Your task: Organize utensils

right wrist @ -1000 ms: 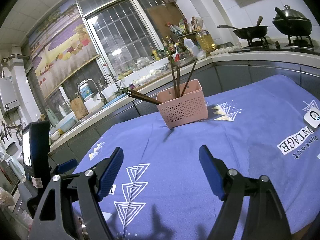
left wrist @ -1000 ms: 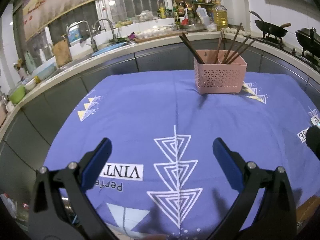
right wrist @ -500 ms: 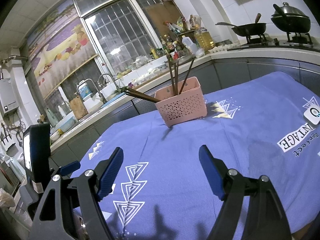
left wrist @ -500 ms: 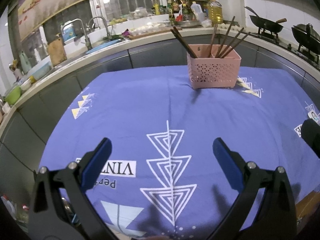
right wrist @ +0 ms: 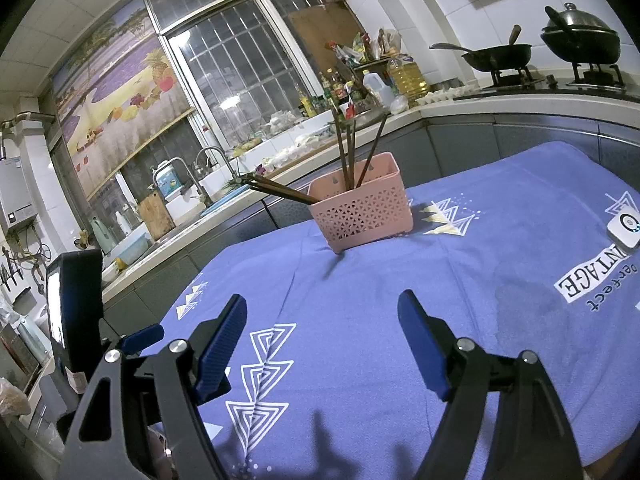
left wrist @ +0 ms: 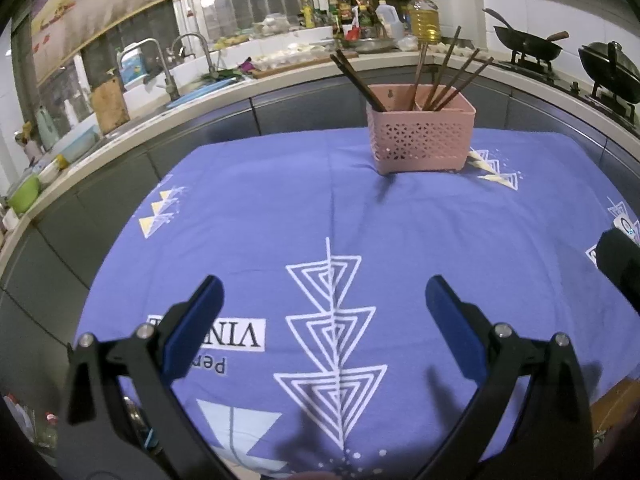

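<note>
Across the table in front of you lies a large purple tablecloth (left wrist: 400, 216) printed with white nested triangles and a block of lettering, and behind it a grey kitchen counter (left wrist: 256, 80) curves along the back, with a sink, taps, bottles, a barred window above and two dark woks on a stove at the right. Toward the far edge of the cloth stands a pink perforated utensil basket (left wrist: 422, 140), upright and well apart from both of your grippers. Several dark brown chopsticks (left wrist: 448, 76) stand in it, most leaning right in one compartment, while a pair leans out over the left corner of the rim. Your left gripper (left wrist: 324, 308) hovers over the near part of the cloth with its blue-padded jaws spread wide and nothing between them. Your right gripper (right wrist: 322, 320) is likewise held wide apart and empty above the cloth, with the basket ahead of it. In the right wrist view, the left tool and its dark, screen-like block show at the left edge. A small white device (right wrist: 625, 230) rests on the cloth at the far right, near the printed lettering.
</note>
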Demonstrator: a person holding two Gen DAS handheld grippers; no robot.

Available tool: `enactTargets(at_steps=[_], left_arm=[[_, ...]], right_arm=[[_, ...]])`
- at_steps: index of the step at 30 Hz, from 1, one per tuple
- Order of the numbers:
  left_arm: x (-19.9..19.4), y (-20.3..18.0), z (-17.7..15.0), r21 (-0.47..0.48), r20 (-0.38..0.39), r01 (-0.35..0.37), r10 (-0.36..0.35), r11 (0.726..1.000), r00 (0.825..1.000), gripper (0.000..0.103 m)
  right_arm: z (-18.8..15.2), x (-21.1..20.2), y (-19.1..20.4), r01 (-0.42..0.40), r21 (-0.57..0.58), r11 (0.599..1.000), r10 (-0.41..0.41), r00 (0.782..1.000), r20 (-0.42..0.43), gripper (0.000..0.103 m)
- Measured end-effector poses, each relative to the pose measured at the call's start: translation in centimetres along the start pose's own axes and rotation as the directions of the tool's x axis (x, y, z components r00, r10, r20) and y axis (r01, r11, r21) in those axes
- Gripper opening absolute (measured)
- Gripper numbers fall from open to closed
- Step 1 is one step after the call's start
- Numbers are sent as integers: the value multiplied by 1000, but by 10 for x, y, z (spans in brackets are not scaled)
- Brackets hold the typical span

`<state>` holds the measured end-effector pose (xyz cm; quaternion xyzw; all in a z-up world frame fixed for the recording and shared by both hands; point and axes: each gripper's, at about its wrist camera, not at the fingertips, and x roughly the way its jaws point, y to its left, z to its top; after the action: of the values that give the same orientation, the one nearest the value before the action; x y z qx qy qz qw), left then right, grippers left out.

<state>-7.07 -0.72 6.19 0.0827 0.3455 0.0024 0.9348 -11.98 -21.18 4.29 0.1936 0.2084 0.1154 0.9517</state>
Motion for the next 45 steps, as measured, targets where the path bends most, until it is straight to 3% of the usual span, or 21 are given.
enactTargets(at_steps=[45], left_arm=[[-7,-19,-1,34,22,38,-39,999,999,97]], right_arm=[[2,0,1,0,2,1000,0,1000,-3,78]])
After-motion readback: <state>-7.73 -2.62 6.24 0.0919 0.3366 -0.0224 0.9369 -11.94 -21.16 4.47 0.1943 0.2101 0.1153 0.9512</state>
